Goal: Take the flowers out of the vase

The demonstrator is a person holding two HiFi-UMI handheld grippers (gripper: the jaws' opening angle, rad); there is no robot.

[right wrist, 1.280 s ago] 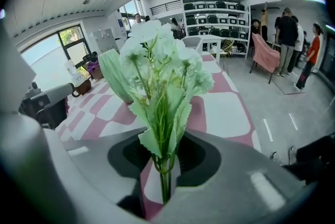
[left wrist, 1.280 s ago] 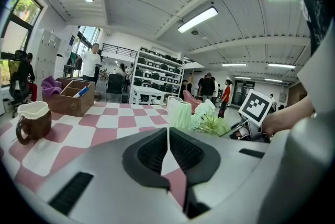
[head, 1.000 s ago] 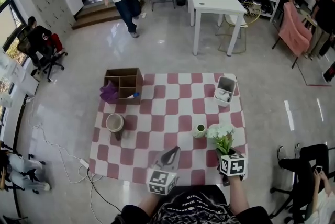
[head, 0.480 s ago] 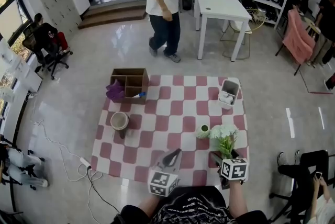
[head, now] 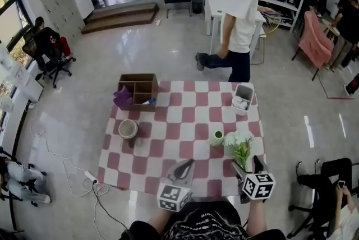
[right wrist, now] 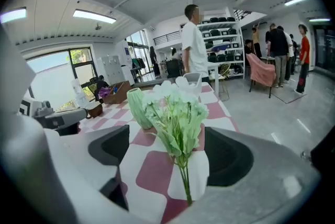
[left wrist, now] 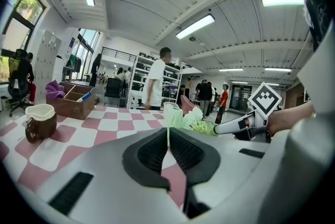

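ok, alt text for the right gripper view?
White-and-green flowers sit between the right gripper's jaws, which have just been opening and stand wide, neither pad touching them. Behind, a green vase stands on the red-and-white checked cloth; a person in a white shirt is beyond.

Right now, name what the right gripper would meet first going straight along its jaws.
Probably the flowers: their stems lie between the jaws of the right gripper, which have just been opening. The green vase stands farther on, left of that line.
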